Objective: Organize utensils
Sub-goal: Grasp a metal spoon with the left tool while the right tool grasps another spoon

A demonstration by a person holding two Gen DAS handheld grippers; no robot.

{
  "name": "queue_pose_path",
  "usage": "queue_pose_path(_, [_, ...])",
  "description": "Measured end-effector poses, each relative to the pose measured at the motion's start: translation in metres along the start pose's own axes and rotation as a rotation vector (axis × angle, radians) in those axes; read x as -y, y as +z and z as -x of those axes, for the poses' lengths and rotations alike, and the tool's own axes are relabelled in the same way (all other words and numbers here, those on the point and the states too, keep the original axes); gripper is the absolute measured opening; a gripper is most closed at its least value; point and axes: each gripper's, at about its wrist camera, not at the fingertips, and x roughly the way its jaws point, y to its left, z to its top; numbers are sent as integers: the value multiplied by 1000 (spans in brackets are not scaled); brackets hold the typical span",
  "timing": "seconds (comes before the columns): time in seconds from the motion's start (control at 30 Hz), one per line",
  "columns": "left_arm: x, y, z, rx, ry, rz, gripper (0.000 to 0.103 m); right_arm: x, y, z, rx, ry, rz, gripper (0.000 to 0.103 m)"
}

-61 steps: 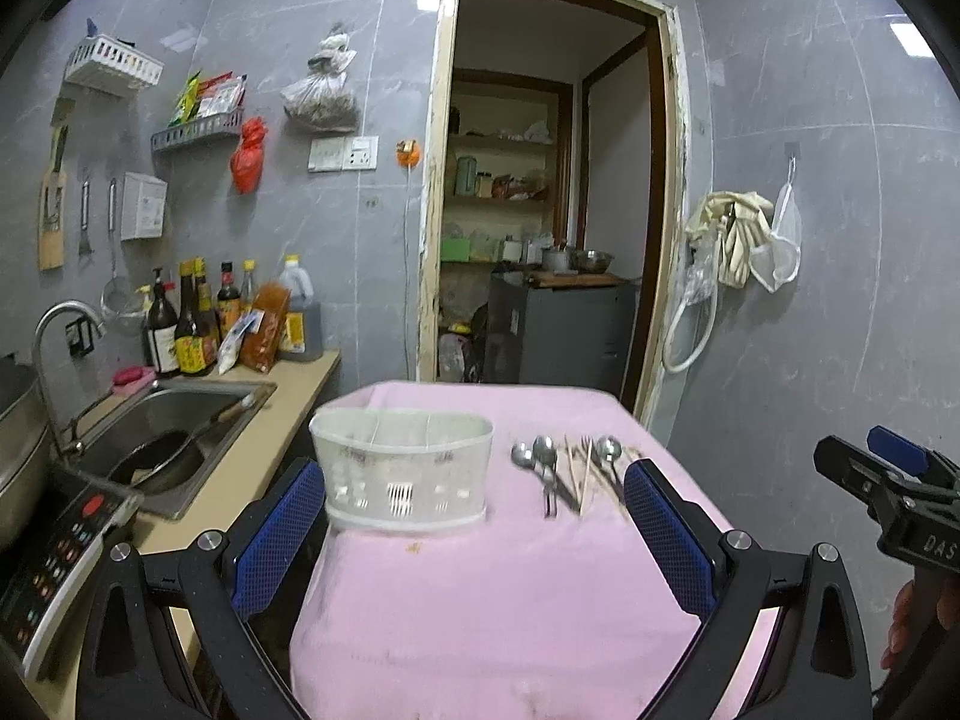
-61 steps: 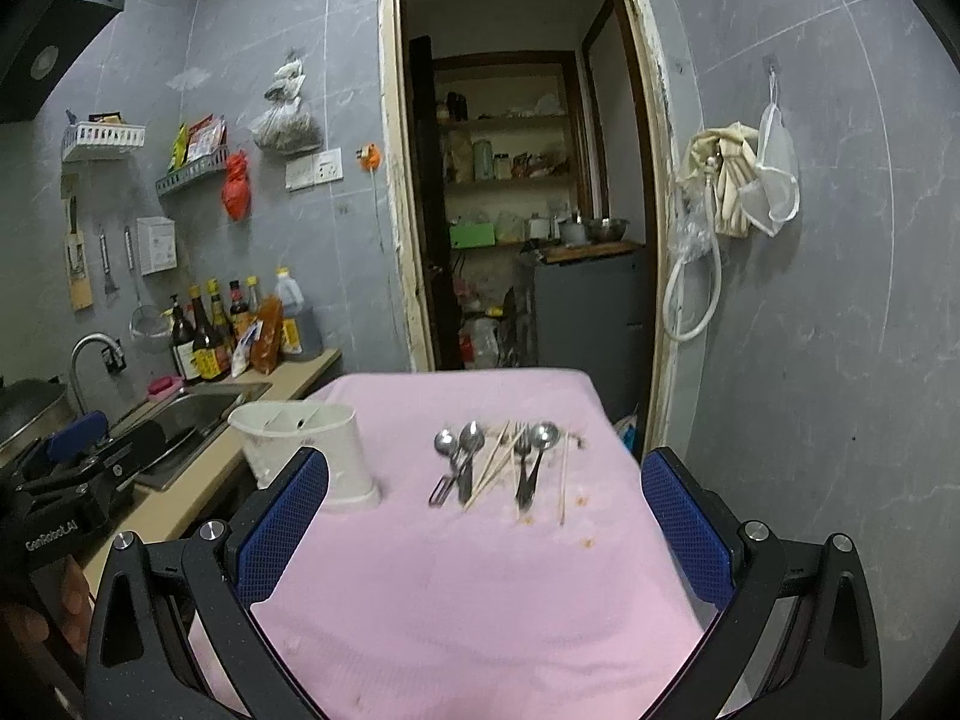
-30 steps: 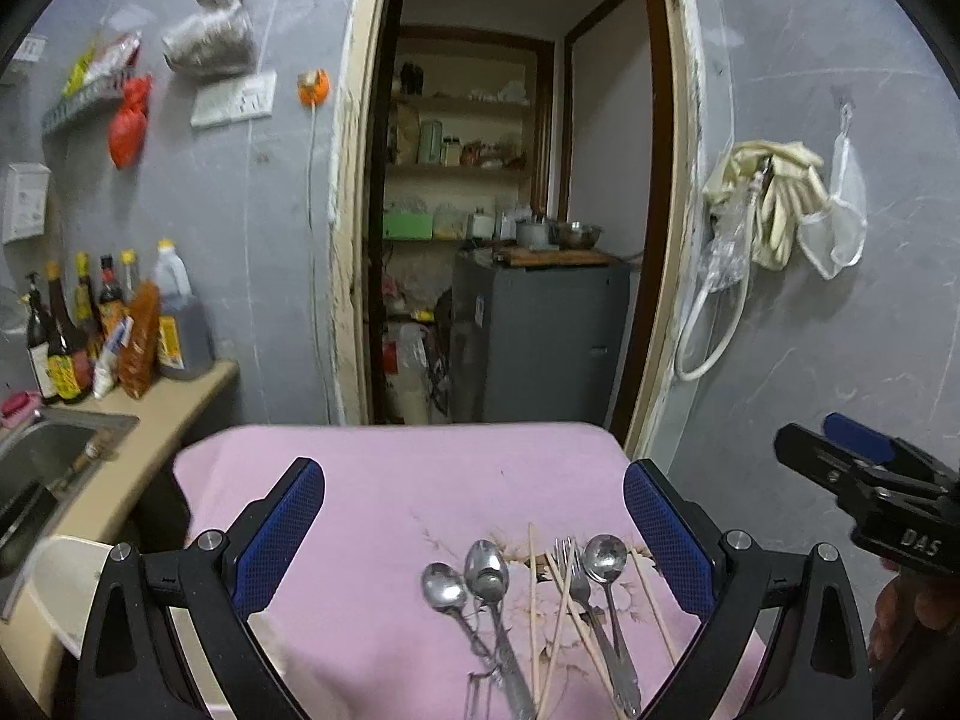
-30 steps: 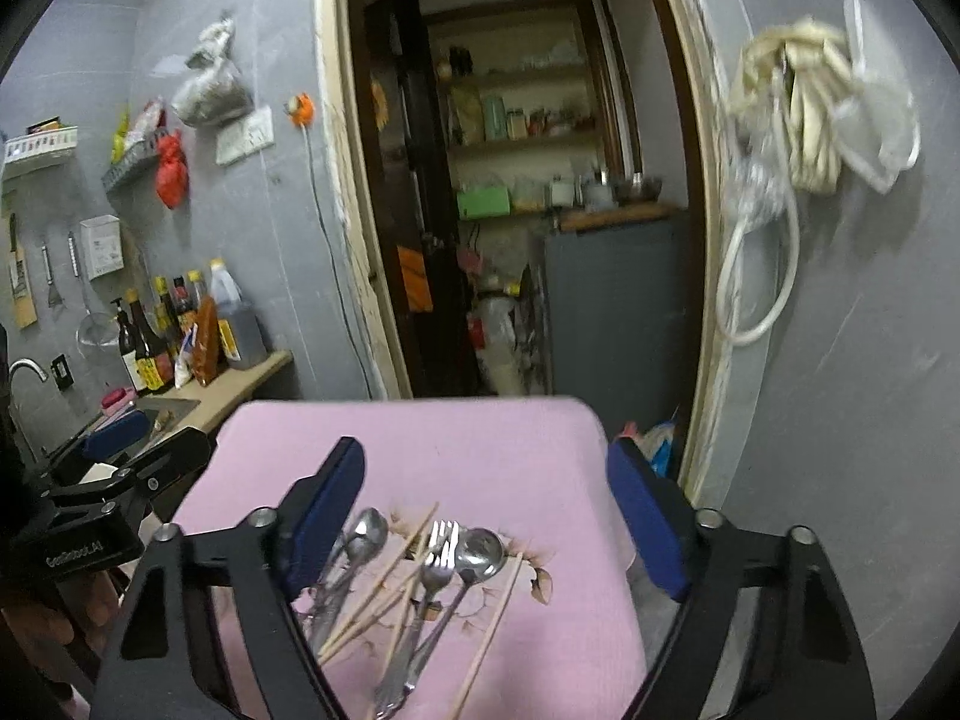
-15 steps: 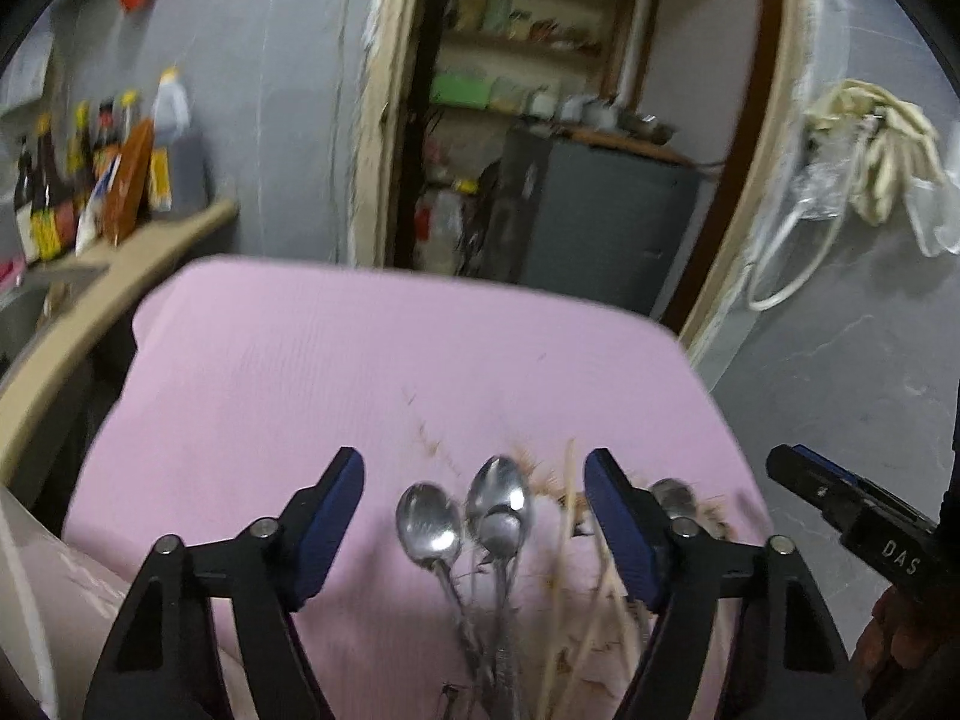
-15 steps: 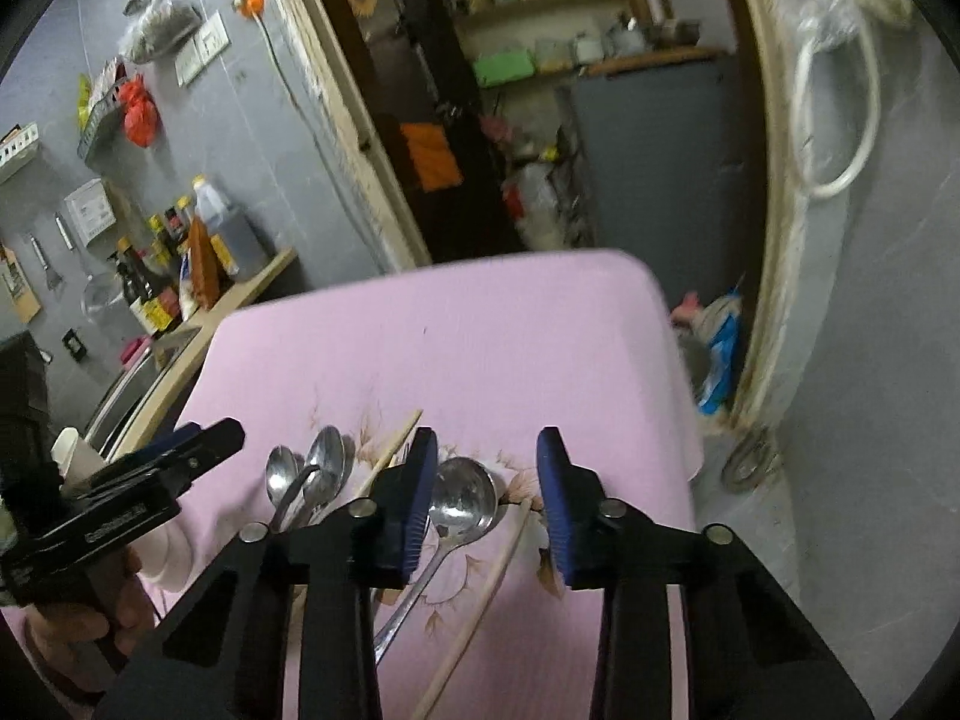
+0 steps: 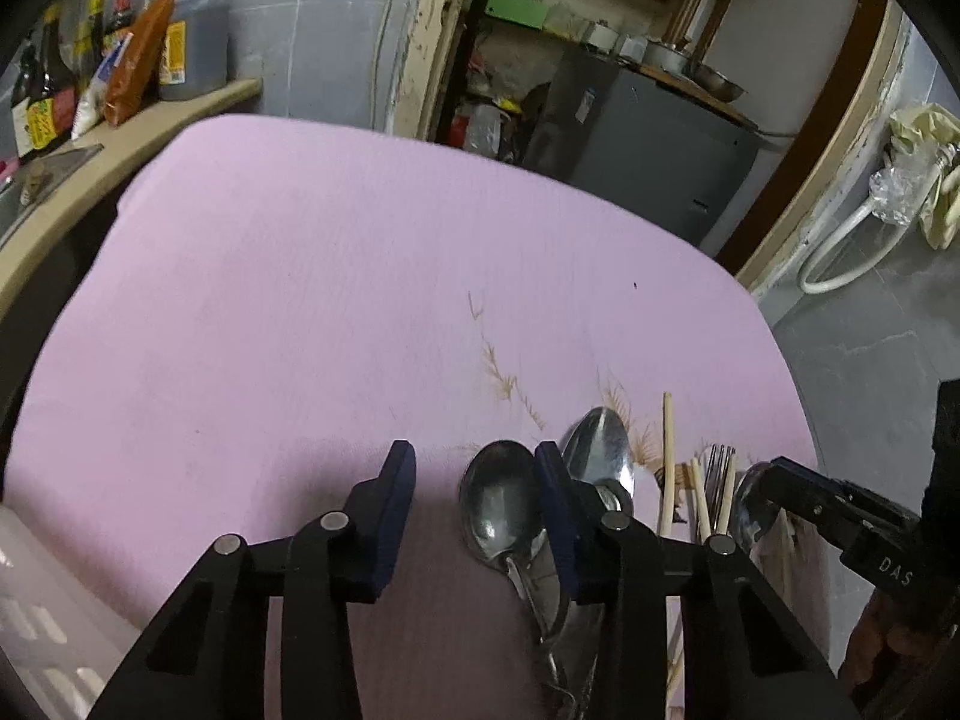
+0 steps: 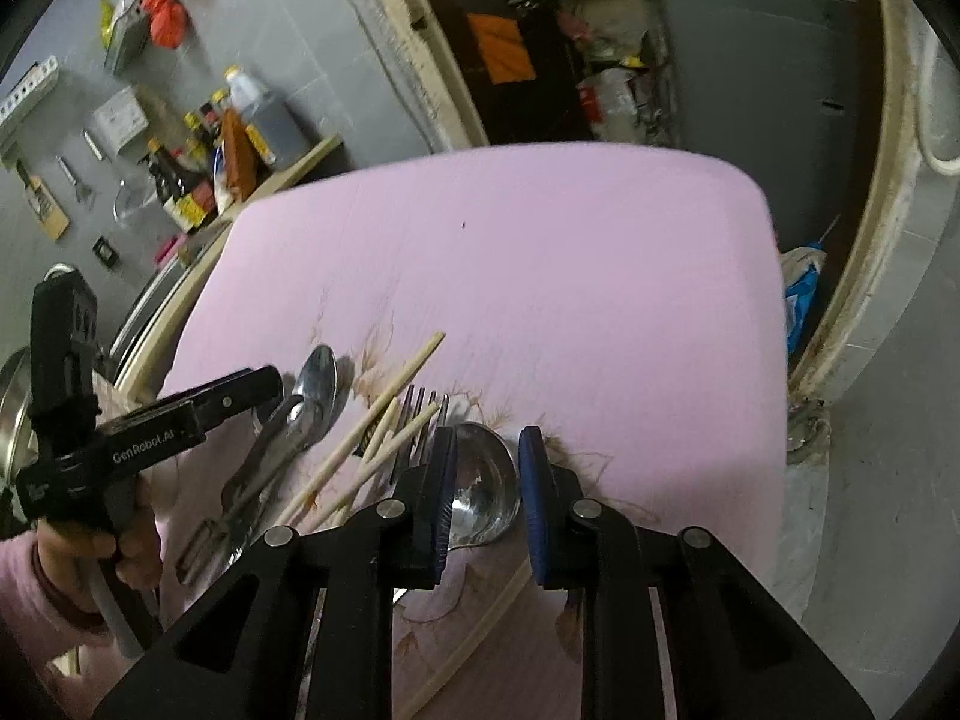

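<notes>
Item: left hand-held gripper [image 7: 474,483]. I held it tilted down over the leftmost spoon [image 7: 501,501]; its jaws were narrowing, the spoon's bowl just inside the right pad, no squeeze on it yet as far as I could tell.

Item: right hand-held gripper [image 8: 483,468]. I had its jaws narrow and closing astride the bowl of the rightmost spoon [image 8: 483,495]; whether the pads pressed the metal, I could not tell.

Item: utensils. Spoons, a fork [image 8: 420,414] and chopsticks [image 8: 384,414] lay fanned together near me on the bench, on its pink cloth [image 8: 540,252], handles toward me. I judged that was why I came in from the two outer ends of the pile.

Item: holder [image 7: 36,618]. A white slotted corner showed near left, well apart from the pile.

Item: room. Far cloth lay bare. The bench's right edge dropped to the floor just beyond my right spoon. My two tools stood close, with crossed chopsticks between them.
</notes>
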Motion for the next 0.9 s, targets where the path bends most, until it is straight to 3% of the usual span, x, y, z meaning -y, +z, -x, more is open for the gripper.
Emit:
queue_pose_path(0.13, [0, 2, 0, -5, -26, -12, 37, 0, 1, -3, -26, 14, 8, 17])
queue_pose_path(0.17, [0, 3, -1, -6, -31, -14, 36, 1, 2, -3, -28, 9, 10, 12])
queue_pose_path(0.33, [2, 5, -4, -43, -69, -34, 19, 0, 2, 0, -33, 4, 22, 7])
queue_pose_path(0.57, [11, 12, 2, -75, -63, -69, 5, -7, 0, 15, -16, -40, 3, 4])
queue_pose_path(0.73, [22, 13, 28, -15, -6, -117, 4, -28, -5, 53, 90, -160, -4, 4])
queue_pose_path(0.9, [40, 6, 75, 140, 43, -164, 3, -62, -12, 95, 245, -312, 1, 4])
